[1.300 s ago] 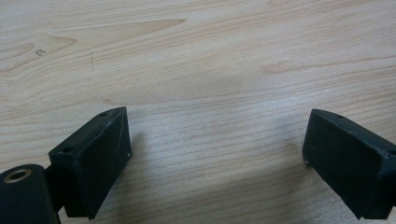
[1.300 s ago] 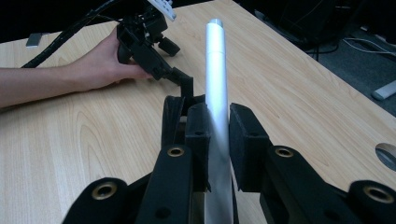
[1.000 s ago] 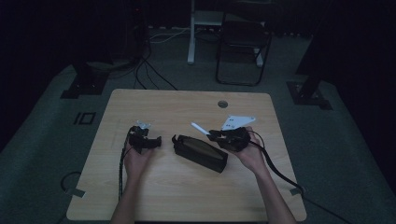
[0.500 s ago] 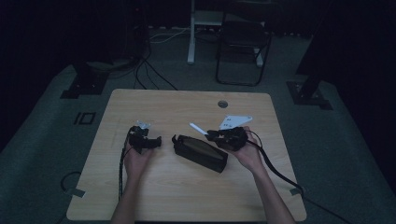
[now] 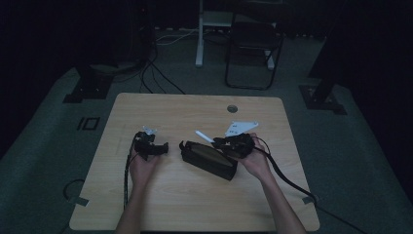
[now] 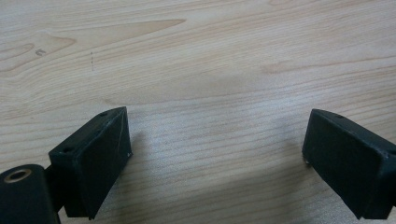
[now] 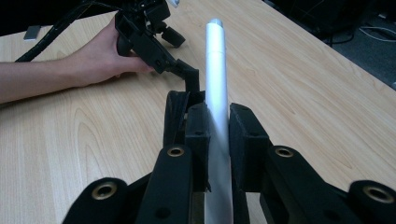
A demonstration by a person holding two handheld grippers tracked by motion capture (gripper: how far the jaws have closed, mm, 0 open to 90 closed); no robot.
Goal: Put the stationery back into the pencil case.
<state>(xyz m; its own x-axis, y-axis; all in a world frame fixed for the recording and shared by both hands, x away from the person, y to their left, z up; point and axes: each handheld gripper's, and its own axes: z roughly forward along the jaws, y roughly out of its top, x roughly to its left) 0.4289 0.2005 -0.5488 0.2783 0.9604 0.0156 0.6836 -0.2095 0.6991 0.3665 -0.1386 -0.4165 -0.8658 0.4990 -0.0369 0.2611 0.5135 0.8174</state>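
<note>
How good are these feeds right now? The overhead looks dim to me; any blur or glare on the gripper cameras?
High view: dim all round, the black case nearly featureless against the table. Left gripper view: evenly lit, wood grain sharp, soft shadows beside the open jaws. Right gripper view: the white pen held in the right gripper is soft and blurred near the lens, with mild sheen; the left gripper behind is sharper.

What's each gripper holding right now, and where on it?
Right gripper: shut on the white pen, gripped at one end, the rest projecting forward. Left gripper: jaws open, nothing held.

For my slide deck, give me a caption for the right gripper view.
Right gripper clamps a white pen above the wooden table.
</note>
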